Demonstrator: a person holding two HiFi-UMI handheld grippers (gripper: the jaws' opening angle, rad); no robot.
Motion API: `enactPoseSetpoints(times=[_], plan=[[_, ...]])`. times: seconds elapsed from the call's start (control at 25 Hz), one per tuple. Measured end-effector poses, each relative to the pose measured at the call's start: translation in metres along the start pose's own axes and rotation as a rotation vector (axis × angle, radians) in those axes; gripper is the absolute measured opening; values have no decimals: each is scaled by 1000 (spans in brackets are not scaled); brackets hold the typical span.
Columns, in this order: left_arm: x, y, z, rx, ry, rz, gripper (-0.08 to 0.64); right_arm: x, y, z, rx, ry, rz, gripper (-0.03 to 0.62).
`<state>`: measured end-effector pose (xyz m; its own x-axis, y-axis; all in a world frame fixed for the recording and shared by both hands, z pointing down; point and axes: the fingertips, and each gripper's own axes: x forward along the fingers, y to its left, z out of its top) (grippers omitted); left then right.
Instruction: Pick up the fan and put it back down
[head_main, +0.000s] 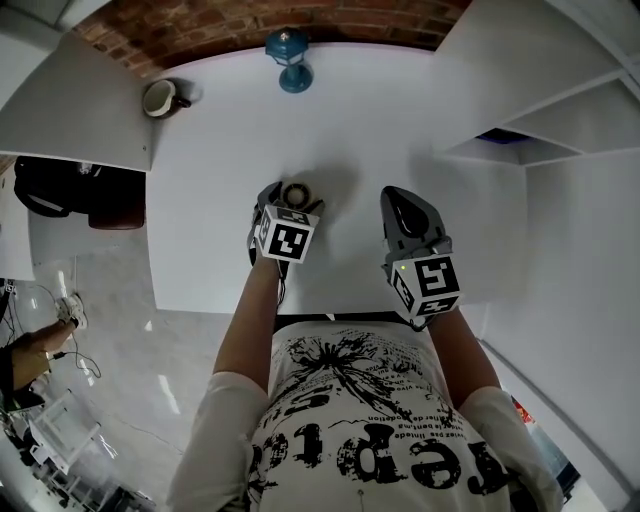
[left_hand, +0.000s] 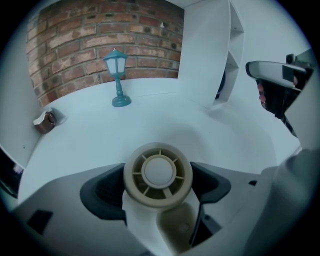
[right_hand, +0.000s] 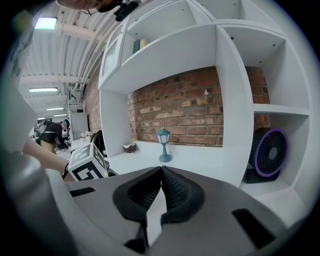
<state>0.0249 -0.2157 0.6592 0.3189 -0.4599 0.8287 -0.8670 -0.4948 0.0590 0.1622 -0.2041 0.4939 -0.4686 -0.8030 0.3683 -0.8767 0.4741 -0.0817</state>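
Note:
A small round beige fan (left_hand: 158, 174) with a white hub sits between the dark pads (left_hand: 107, 191) of my left gripper (left_hand: 158, 184), which is shut on it. In the head view the fan (head_main: 296, 194) shows just past that gripper (head_main: 289, 205), over the middle of the white table (head_main: 220, 150). Whether it touches the table I cannot tell. My right gripper (head_main: 402, 203) hovers to the fan's right, shut with nothing in it, its pads (right_hand: 172, 189) pressed together.
A teal lantern lamp (head_main: 290, 60) stands at the table's back, a small brown cup (head_main: 160, 97) at its back left. A white shelf unit (head_main: 540, 120) borders the right side and holds a black and purple fan (right_hand: 270, 152). Brick wall behind.

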Motion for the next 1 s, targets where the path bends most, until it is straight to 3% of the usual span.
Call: enactPoseSetpoints(times=[0.52, 1.0], plan=[[-5, -1, 5, -34, -52, -17, 382, -4, -2, 7, -17, -11, 16, 15], [-86, -9, 72, 24, -284, -7, 382, -30, -4, 36, -39, -80, -17, 15]])
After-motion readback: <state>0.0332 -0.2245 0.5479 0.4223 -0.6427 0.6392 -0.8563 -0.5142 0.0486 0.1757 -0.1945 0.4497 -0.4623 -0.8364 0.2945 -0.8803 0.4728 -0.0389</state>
